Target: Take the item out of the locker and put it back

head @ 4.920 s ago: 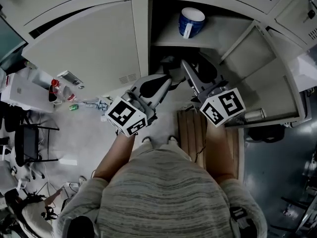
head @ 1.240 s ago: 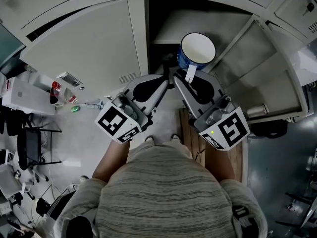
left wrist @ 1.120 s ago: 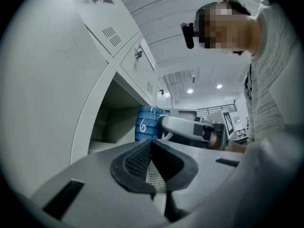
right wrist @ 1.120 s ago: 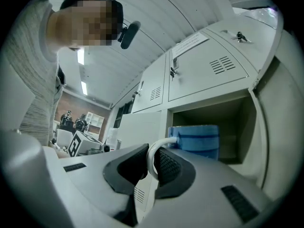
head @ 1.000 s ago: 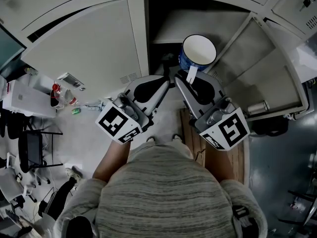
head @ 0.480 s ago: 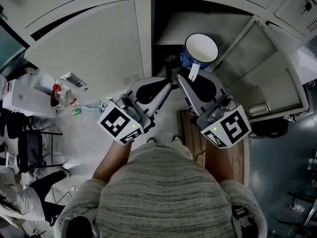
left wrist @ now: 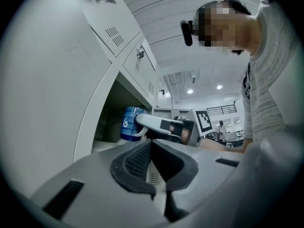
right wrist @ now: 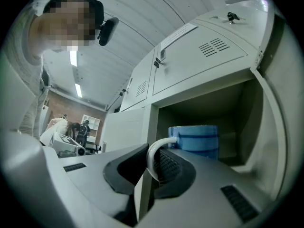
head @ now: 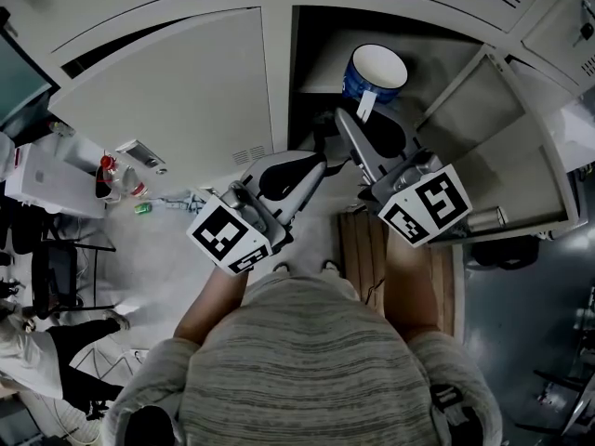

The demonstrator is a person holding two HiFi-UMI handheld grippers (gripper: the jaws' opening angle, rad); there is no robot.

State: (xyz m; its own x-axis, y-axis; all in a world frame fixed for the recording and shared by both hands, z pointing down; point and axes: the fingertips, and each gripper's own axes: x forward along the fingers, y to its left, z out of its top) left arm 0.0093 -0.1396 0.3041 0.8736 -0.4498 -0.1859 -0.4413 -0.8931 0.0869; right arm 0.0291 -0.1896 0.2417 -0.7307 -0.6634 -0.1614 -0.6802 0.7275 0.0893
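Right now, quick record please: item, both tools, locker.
item: blue mug, white inside, at the open compartment's mouth
right tool: shut on the mug's white handle
left tool: shut, empty, beside the right tool
locker door: open, swung right
mug resting on shelf: cannot tell

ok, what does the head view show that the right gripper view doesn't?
Head view only: the mug's white inside, the left tongs, a red-capped bottle. Right gripper view only: the right tongs clamped on the mug's white handle, and vented doors above. Both: the blue mug at the open locker and its swung-open door.
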